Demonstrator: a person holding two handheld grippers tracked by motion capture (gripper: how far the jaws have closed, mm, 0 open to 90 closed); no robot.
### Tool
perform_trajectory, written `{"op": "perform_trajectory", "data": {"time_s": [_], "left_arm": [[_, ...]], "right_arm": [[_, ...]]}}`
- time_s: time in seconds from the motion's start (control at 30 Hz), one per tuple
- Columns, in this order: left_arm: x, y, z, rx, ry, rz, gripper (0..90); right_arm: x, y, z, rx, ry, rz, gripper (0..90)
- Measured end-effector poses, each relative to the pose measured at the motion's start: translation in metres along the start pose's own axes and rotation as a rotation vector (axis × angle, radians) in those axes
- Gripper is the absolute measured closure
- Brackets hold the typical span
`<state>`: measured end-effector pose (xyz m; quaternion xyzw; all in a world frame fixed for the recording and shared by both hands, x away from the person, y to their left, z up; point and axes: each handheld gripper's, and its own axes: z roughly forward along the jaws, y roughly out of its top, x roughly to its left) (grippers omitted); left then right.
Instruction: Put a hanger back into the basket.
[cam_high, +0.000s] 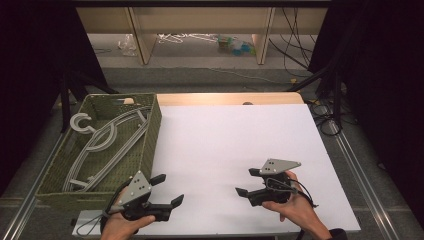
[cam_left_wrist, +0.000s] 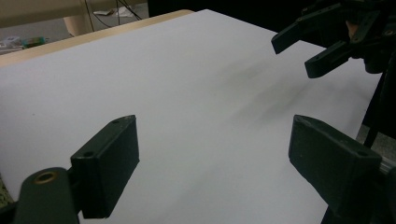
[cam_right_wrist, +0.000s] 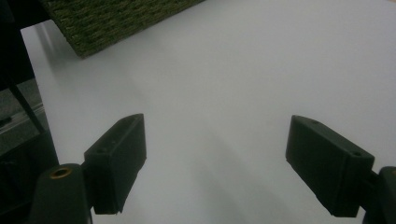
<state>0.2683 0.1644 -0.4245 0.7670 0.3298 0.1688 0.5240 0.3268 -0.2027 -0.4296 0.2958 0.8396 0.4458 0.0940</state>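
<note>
White table (cam_high: 235, 145) bare; basket (cam_high: 150, 135) hangers (cam_high: 107, 145) overlap indistinctly.

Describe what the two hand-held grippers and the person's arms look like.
Both are black, with two blocky black jaws that have small holes in them. The left hand-held gripper and the right hand-held gripper each carry a grey three-cornered plate dotted with small marks, and a thin cable trails from the left one. A dark cuff shows at the right wrist.

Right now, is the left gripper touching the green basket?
Apart. The high view shows the left gripper over the white sheet, jaws open and empty, pointing away from the basket; a strip of sheet separates them.
</note>
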Motion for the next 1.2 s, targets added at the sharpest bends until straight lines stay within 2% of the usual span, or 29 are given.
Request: {"op": "perform_trajectory", "data": {"time_s": [0.1, 0.13, 0.2, 0.3, 0.4, 0.5, 0.53, 0.57, 0.6, 0.67, 0.77, 0.97, 1.2], "left_arm": [[-0.002, -0.004, -0.002, -0.006, 0.005, 0.023, 16.0], [-0.003, -0.005, -0.002, -0.019, 0.0, 0.013, 16.0], [-0.003, -0.006, -0.004, -0.014, 0.005, 0.0, 16.0], [-0.001, -0.007, -0.006, -0.018, 0.011, 0.002, 16.0], [0.003, -0.008, -0.006, -0.031, 0.022, -0.013, 16.0], [0.005, -0.009, -0.007, -0.024, 0.034, -0.007, 16.0], [0.007, -0.009, -0.007, -0.031, 0.028, 0.001, 16.0], [0.006, -0.009, -0.007, -0.033, 0.029, -0.013, 16.1], [0.007, -0.008, -0.008, -0.029, 0.035, 0.001, 16.0], [0.008, -0.009, -0.007, -0.038, 0.038, -0.008, 16.1], [0.009, -0.01, -0.007, -0.019, 0.041, 0.0, 16.1], [0.008, -0.01, -0.007, -0.023, 0.031, 0.002, 16.1], [0.008, -0.01, -0.007, -0.022, 0.031, 0.001, 16.1]], "right_arm": [[0.003, -0.004, -0.006, -0.014, -0.002, 0.009, 20.8], [0.004, -0.006, -0.008, -0.024, -0.005, 0.012, 20.6], [0.006, -0.01, -0.012, -0.028, -0.016, 0.015, 20.3], [0.008, -0.016, -0.017, -0.028, -0.02, 0.022, 19.9], [0.01, -0.022, -0.02, -0.031, -0.032, 0.02, 19.4], [0.013, -0.026, -0.022, -0.035, -0.038, 0.021, 19.3], [0.013, -0.026, -0.022, -0.042, -0.031, 0.022, 19.3], [0.014, -0.027, -0.023, -0.036, -0.034, 0.018, 19.2], [0.014, -0.027, -0.024, -0.04, -0.042, 0.012, 19.1], [0.015, -0.026, -0.024, -0.042, -0.033, 0.018, 19.1], [0.015, -0.026, -0.024, -0.052, -0.044, 0.012, 19.0], [0.014, -0.026, -0.023, -0.047, -0.032, 0.012, 19.0], [0.014, -0.026, -0.022, -0.047, -0.043, -0.002, 19.1]]}}
